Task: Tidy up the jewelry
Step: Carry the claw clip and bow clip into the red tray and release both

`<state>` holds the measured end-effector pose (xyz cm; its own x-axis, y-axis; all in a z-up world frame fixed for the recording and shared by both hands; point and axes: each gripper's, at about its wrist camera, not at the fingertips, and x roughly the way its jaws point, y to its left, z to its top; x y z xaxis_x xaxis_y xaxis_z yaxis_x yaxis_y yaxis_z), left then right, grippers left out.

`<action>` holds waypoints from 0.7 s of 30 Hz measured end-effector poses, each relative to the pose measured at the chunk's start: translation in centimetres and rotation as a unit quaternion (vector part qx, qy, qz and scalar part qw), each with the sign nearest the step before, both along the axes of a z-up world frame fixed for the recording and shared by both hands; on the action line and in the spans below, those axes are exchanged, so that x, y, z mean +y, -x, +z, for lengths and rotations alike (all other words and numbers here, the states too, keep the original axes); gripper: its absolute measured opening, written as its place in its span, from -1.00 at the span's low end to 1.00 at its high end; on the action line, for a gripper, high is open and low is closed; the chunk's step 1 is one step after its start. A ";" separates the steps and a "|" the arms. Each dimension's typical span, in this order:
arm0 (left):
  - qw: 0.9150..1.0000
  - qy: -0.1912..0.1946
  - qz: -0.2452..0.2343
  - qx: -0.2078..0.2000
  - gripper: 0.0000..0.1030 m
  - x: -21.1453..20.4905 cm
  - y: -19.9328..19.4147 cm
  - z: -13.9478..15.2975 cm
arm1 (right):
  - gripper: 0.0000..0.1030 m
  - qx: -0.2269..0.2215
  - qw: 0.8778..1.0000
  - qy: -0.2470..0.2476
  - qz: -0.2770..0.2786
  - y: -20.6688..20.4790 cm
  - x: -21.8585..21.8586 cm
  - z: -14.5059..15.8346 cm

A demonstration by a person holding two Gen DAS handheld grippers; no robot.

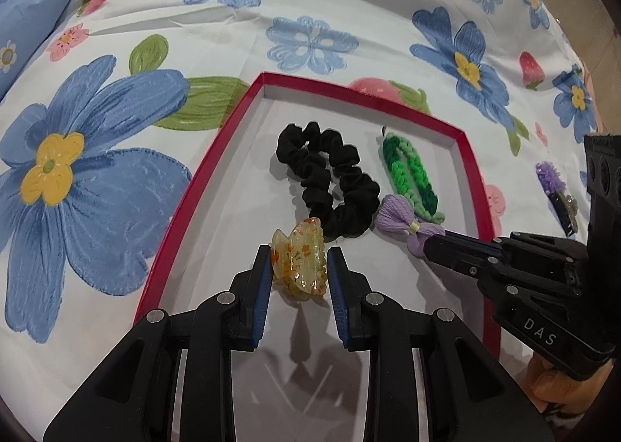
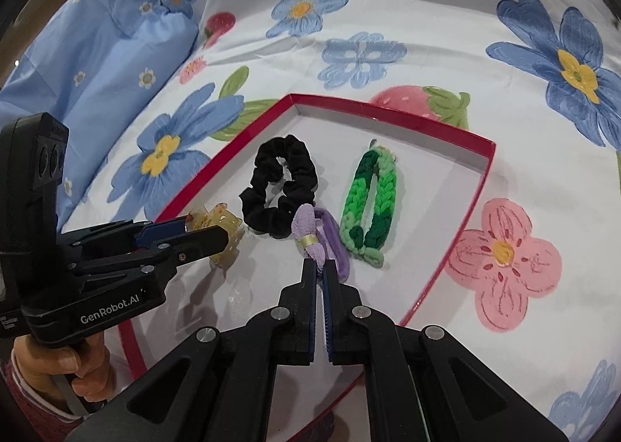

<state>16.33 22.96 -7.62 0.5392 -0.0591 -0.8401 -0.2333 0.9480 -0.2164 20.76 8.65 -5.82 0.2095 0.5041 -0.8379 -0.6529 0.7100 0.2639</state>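
Note:
A red-rimmed box [image 1: 233, 120] with a white floor lies on the flowered sheet; it also shows in the right wrist view [image 2: 485, 178]. In it lie a black scrunchie [image 1: 330, 178] [image 2: 279, 186] and a green braided band [image 1: 411, 174] [image 2: 368, 201]. My left gripper [image 1: 299, 267] [image 2: 205, 232] is shut on a yellow translucent claw clip [image 1: 299, 259] [image 2: 225, 236], low over the box floor. My right gripper [image 2: 319, 267] [image 1: 427, 248] is shut on a purple bow hair tie [image 2: 310, 232] [image 1: 403, 221], next to the scrunchie and the band.
A purple fuzzy hair clip [image 1: 551, 182] lies on the sheet outside the box, to its right. A blue pillow [image 2: 97, 65] [image 1: 27, 15] lies at the far left. The sheet [image 1: 349, 7] surrounds the box on all sides.

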 end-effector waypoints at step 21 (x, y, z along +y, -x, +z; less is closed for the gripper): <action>1.000 -0.006 0.024 -0.006 -0.06 0.2 1.3 1.4 | -0.56 0.009 1.000 -0.030 -0.001 0.4 -0.8 1.0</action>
<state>15.02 23.17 -6.24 0.5513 -0.0232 -0.8340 -0.2768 0.9379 -0.2090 20.37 7.81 -4.84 0.1961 0.5526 -0.8101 -0.6463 0.6941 0.3170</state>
